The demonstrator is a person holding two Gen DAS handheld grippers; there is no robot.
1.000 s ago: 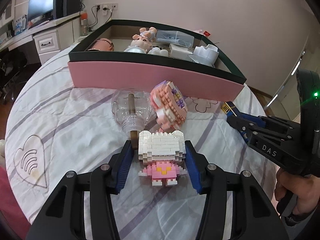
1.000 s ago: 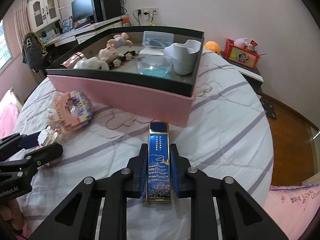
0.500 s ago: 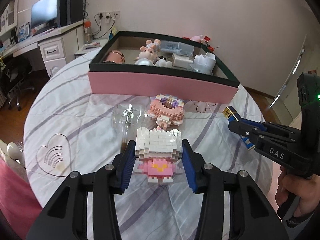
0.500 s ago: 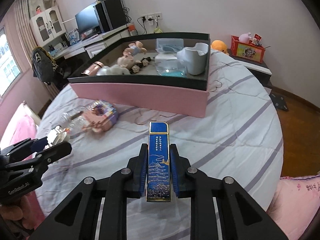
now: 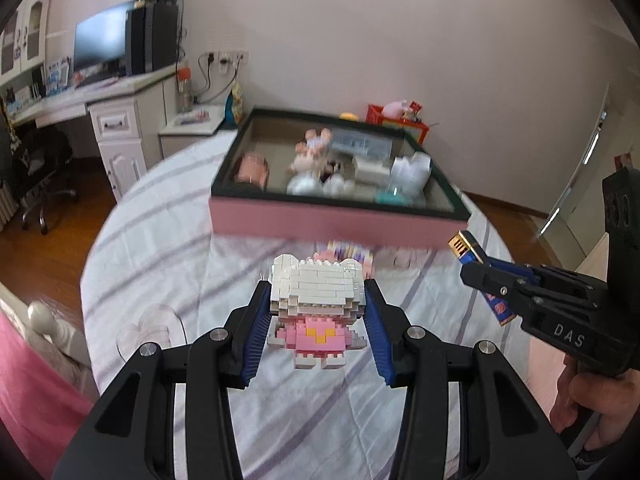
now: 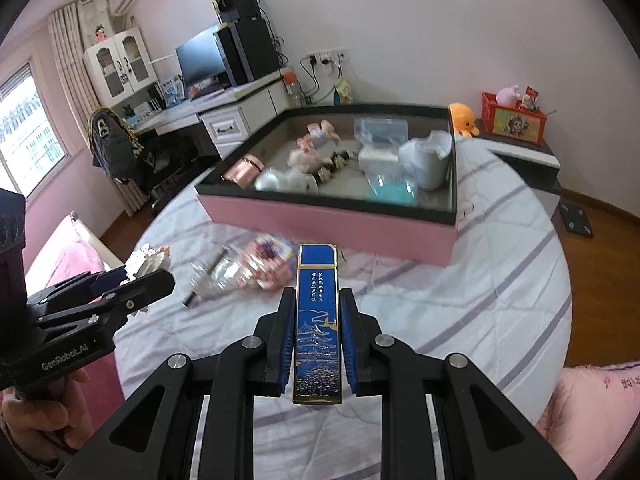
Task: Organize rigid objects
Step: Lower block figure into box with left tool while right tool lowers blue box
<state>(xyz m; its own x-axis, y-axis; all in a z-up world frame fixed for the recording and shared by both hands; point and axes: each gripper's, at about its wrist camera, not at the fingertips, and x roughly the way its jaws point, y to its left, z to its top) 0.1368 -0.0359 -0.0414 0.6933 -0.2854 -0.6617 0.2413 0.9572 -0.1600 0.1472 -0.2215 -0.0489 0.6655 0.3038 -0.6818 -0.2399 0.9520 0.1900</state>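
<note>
Left wrist view: the left gripper (image 5: 318,312) clamps a white-and-pink brick figure (image 5: 316,308) at centre frame, clear of the striped bedspread (image 5: 160,248), apparently bound for the pink box (image 5: 340,226) above, its top open.

Right wrist view: the right gripper (image 6: 317,344) pinches a slim blue case (image 6: 317,320) lengthwise at lower centre; bare bedspread lies between it and the box's near edge.

A round table (image 6: 500,288) with a striped white cloth bore a pink box (image 6: 332,224). Just before the box lay a clear bottle (image 6: 218,276) touching a block figure (image 6: 268,262).
</note>
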